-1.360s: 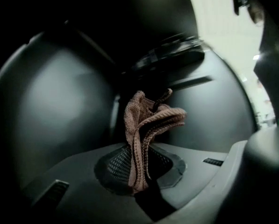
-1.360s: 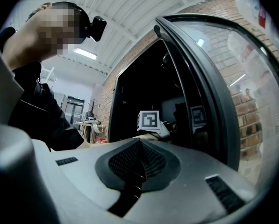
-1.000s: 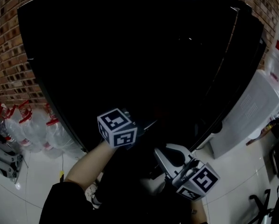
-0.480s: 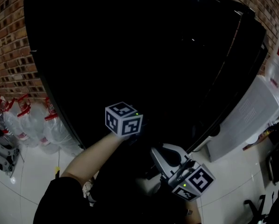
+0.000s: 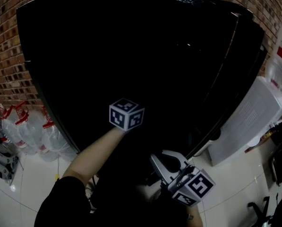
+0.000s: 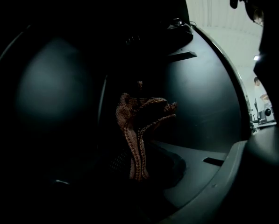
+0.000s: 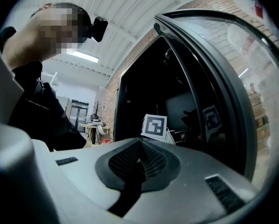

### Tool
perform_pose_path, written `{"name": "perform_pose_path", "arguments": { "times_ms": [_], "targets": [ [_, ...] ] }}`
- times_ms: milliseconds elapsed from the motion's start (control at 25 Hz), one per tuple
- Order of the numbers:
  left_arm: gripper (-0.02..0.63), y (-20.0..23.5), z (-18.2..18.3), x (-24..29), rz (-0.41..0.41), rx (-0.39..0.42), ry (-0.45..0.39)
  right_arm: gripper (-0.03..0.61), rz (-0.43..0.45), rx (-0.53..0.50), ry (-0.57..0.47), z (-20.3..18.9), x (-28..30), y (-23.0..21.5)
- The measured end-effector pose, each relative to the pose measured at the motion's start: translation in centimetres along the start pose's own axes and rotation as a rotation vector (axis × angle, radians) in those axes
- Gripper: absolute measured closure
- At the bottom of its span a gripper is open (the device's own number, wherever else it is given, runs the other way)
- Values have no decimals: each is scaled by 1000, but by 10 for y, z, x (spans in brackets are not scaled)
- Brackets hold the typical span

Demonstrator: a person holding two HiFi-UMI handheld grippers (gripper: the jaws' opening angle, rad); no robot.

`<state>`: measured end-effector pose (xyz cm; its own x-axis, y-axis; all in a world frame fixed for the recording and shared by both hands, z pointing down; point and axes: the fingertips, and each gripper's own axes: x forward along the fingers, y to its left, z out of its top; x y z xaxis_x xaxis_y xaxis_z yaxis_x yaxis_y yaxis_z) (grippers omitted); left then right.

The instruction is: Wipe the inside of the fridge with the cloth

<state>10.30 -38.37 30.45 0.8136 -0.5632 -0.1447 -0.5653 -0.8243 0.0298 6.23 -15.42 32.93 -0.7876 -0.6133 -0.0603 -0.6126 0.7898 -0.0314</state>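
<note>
The fridge [image 5: 131,46] stands open, and its inside is black in the head view. My left gripper [image 6: 139,171] reaches into it and is shut on a brownish knitted cloth [image 6: 141,125], which hangs bunched in front of the dark inner wall [image 6: 200,92]. In the head view only that gripper's marker cube [image 5: 126,113] and the forearm show; its jaws and the cloth are lost in the dark. My right gripper [image 5: 160,162] [image 7: 138,155] stays low outside the fridge, level, with its pads together and nothing between them. Past those pads the left gripper's marker cube [image 7: 154,126] is visible.
The fridge door [image 5: 235,74] [image 7: 214,87] stands open at the right. A white box-like unit [image 5: 254,112] sits on the floor beyond it. Several clear water bottles [image 5: 32,126] stand at the left against a brick wall [image 5: 8,65].
The left gripper's cube has moved up and slightly right in the head view, deeper into the fridge. The right gripper has stayed about where it was.
</note>
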Motion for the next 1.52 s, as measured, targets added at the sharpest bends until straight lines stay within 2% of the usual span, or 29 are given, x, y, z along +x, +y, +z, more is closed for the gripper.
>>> {"name": "perform_pose_path", "arguments": {
  "times_ms": [200,360,520,680,920,1040,1240,1360,1520],
  "targets": [
    [561,19,-1,8,44,-1,-5,574,13,48,-64,14,-1,3],
    [563,30,-1,17,72,49,-8,574,-29,7,-14,0,-4,-10],
    [563,39,0,22,100,85,-6,574,-31,-24,5,-3,7,-8],
    [563,47,-2,28,120,91,-12,574,4,-30,0,-4,23,-2],
    [563,49,-2,30,90,115,-18,574,70,-48,22,-17,59,0],
    [563,48,-3,30,77,111,-25,574,109,-10,41,-24,72,1],
    [563,51,-4,30,65,85,-26,574,187,-23,67,-27,93,11],
    [565,69,-9,33,126,65,-3,574,191,-25,77,-33,95,12],
    [563,87,-29,40,186,95,47,574,181,-23,86,-37,90,5]
  ]
}}
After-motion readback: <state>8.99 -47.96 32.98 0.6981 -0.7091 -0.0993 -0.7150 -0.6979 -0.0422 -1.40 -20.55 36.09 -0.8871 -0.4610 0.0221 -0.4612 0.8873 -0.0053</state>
